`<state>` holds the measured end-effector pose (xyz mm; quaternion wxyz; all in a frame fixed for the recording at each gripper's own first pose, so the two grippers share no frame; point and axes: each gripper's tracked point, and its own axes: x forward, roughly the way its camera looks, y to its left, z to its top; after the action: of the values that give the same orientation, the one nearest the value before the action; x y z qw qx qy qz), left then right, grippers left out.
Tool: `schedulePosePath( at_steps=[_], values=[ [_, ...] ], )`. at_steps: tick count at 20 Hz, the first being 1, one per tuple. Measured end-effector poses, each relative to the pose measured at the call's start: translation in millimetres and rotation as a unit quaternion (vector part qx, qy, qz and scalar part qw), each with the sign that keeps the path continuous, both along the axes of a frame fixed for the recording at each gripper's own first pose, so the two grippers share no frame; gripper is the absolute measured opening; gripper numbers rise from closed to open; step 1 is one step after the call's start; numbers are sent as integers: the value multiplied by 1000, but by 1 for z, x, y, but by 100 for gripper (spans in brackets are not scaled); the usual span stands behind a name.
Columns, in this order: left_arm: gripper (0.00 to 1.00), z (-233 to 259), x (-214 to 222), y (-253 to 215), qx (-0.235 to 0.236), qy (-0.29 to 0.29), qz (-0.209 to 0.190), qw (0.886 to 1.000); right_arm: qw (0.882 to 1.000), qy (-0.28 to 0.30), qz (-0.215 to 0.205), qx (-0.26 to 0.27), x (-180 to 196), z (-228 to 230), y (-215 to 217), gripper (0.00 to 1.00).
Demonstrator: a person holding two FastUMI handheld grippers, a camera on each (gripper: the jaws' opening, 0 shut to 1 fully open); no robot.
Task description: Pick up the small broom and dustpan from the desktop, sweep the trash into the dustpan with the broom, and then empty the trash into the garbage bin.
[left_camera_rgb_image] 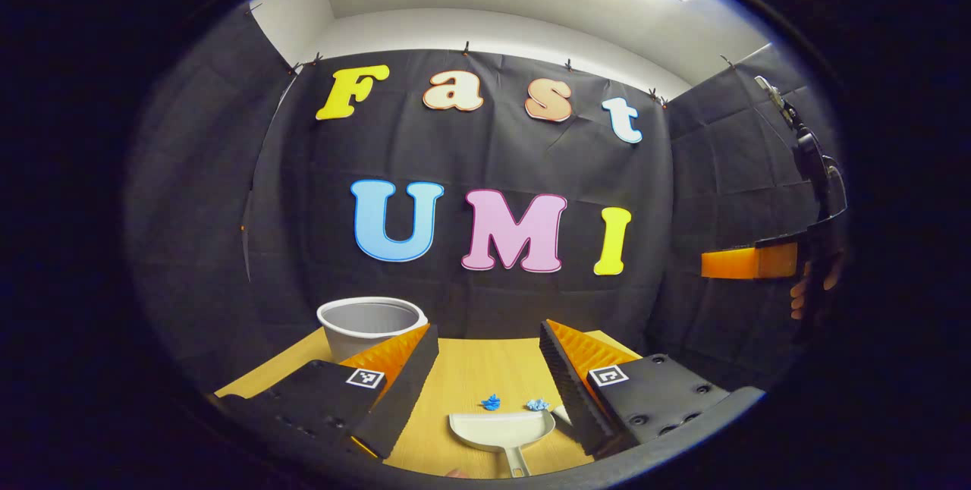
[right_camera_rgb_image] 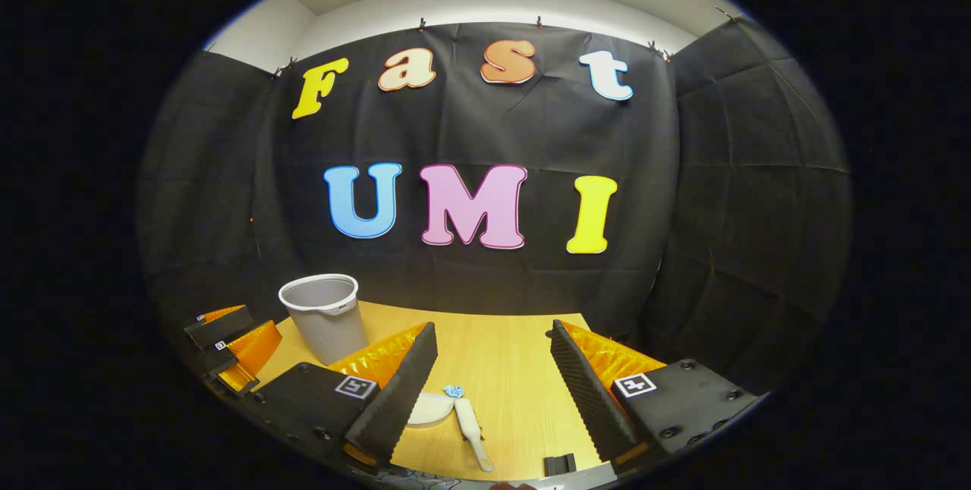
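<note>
A white dustpan (left_camera_rgb_image: 497, 428) lies on the wooden desktop (left_camera_rgb_image: 470, 369), handle toward me, below the open fingers of my left gripper (left_camera_rgb_image: 489, 334). Two blue trash scraps (left_camera_rgb_image: 491, 402) (left_camera_rgb_image: 537, 403) rest just beyond its mouth. The white small broom (right_camera_rgb_image: 472, 428) lies beside the dustpan (right_camera_rgb_image: 428, 408), which my right gripper's left finger partly hides. My right gripper (right_camera_rgb_image: 493, 331) hangs open above the desk, holding nothing. One blue scrap (right_camera_rgb_image: 454, 391) sits at the broom's head. A grey garbage bin (left_camera_rgb_image: 372, 327) (right_camera_rgb_image: 326, 315) stands at the back left.
The right gripper (left_camera_rgb_image: 751, 262), held by a hand (left_camera_rgb_image: 804, 296), floats at the far right of the left gripper view. The left gripper (right_camera_rgb_image: 227, 346) shows at the lower left of the right gripper view. A small black block (right_camera_rgb_image: 560, 464) sits at the desk's near edge.
</note>
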<state>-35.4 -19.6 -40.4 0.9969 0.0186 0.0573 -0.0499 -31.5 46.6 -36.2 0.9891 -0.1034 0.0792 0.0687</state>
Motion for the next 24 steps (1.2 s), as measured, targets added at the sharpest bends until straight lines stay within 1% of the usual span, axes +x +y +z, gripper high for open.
schedulePosePath(
  at_steps=[2, 4, 6, 7, 8, 9, 10, 11, 12, 13, 15, 16, 17, 18, 19, 21, 22, 23, 24],
  values=[
    [80, -22, 1, -11, 5, 31, -17, 999, 998, 56, 14, -12, 9, -46, 5, 97],
    [80, -56, 1, -22, 10, 78, -36, 996, 990, 139, 31, -2, 11, -99, 13, 98],
    [80, -94, 0, -27, 7, 144, -49, 988, 970, 240, 32, 9, 10, -158, 14, 98],
    [80, -115, 1, -27, 6, 178, -50, 983, 957, 289, 28, 8, 7, -188, 10, 99],
    [80, -134, 4, -29, 4, 212, -55, 976, 944, 329, 24, -7, 4, -213, 3, 89],
    [80, -153, 5, -30, 5, 257, -56, 965, 931, 365, 18, -25, 4, -235, -2, 99],
    [80, -171, 7, -32, 7, 304, -52, 951, 921, 388, 16, -37, 9, -252, -6, 99],
    [81, -189, 6, -34, 10, 359, -51, 932, 910, 411, 11, -44, 14, -271, -14, 100],
    [81, -208, 1, -37, 11, 408, -54, 911, 893, 447, 3, -47, 16, -288, -20, 99],
    [83, -224, -1, -35, 13, 455, -42, 889, 879, 475, -5, -43, 16, -307, -25, 99],
    [83, -230, -8, -40, -5, 521, -32, 853, 854, 518, -21, -50, 26, -334, -36, 98],
    [83, -229, -16, -36, -6, 554, -20, 832, 840, 539, -28, -60, 28, -346, -41, 98],
    [83, -231, -16, -32, -1, 578, -6, 816, 828, 556, -30, -67, 25, -358, -42, 99],
    [83, -228, -17, -33, 1, 597, 12, 803, 815, 573, -28, -77, 24, -368, -44, 98],
    [83, -228, -15, -37, -2, 613, 21, 790, 806, 585, -26, -83, 24, -379, -44, 98],
    [83, -225, -8, -31, 15, 634, 40, 772, 787, 610, -25, -91, 22, -397, -46, 98],
    [83, -223, -3, -29, 23, 638, 46, 768, 778, 620, -32, -92, 24, -405, -48, 99],
    [83, -219, 1, -29, 28, 639, 54, 767, 772, 627, -40, -95, 27, -413, -51, 98],
    [83, -222, 6, -31, 28, 642, 50, 764, 769, 630, -46, -97, 30, -418, -52, 99]
  ],
)
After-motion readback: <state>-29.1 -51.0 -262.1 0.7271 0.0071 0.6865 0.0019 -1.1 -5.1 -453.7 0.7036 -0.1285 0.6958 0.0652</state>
